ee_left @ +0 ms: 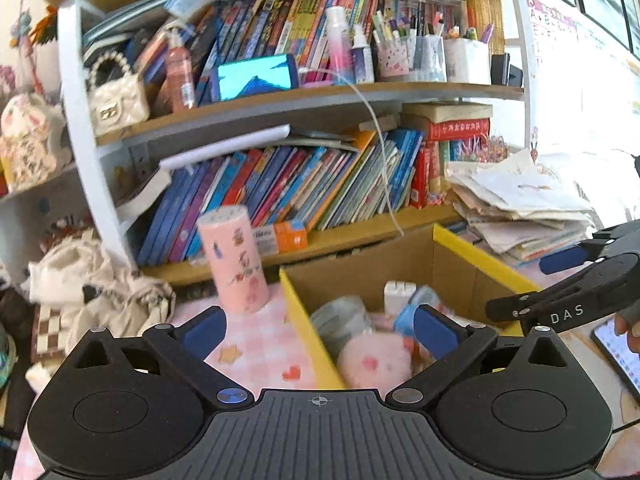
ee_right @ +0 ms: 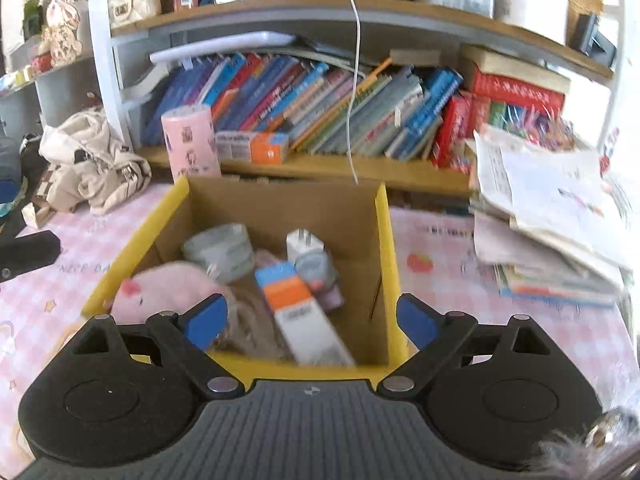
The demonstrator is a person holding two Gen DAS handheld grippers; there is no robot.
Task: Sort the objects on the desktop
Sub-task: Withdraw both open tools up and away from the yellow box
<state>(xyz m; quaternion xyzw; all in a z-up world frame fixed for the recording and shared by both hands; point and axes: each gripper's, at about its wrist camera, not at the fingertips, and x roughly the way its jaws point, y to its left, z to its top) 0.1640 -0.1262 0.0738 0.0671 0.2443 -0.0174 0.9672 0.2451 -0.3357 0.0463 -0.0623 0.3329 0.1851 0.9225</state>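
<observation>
A cardboard box with a yellow rim stands on the pink checked desk. In it lie a pink plush toy, a roll of tape, a white and orange carton and a white plug. My right gripper is open and empty, just above the box's near edge. My left gripper is open and empty over the box's left wall; the plush and tape show between its fingers. A pink tube stands on the desk left of the box, also seen in the right wrist view.
A bookshelf full of books runs behind the box, with a white cable hanging down. A stack of papers lies at the right. A beige bag lies at the left. A phone lies at the right edge.
</observation>
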